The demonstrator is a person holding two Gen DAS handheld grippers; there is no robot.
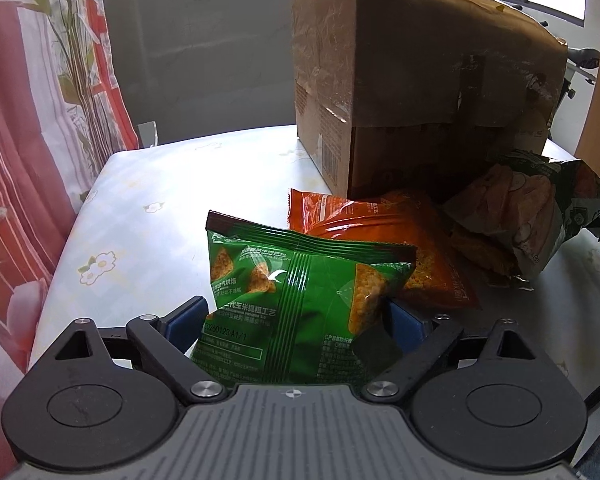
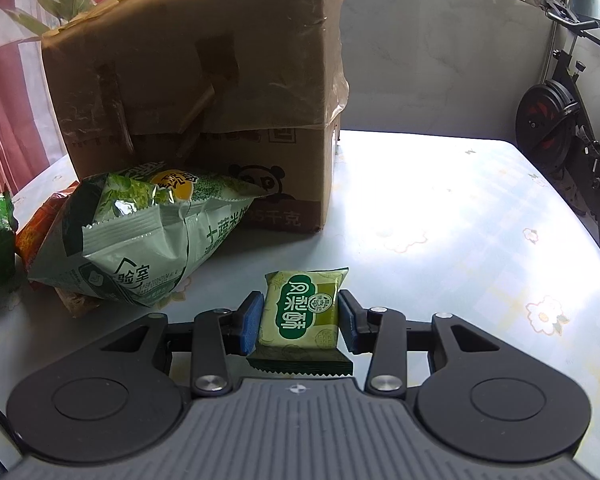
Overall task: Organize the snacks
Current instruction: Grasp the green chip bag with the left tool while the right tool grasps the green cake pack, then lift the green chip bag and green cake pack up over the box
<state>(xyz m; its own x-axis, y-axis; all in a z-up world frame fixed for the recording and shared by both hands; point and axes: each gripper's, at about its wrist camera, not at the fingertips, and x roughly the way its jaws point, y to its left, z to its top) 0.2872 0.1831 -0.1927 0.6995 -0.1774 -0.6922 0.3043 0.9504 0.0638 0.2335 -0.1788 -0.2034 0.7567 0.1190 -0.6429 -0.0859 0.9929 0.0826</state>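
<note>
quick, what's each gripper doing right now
left gripper: open, the green snack bag lies loose between its pads
right gripper: closed on the small light green pastry packet

A green packet (image 1: 300,300) printed with golden triangles is seen between the left tongs' blue pads (image 1: 180,322), an orange packet (image 1: 380,232) beyond it, a brown carton (image 1: 420,92) behind, on a white, flower-patterned tabletop (image 1: 140,208).
</note>
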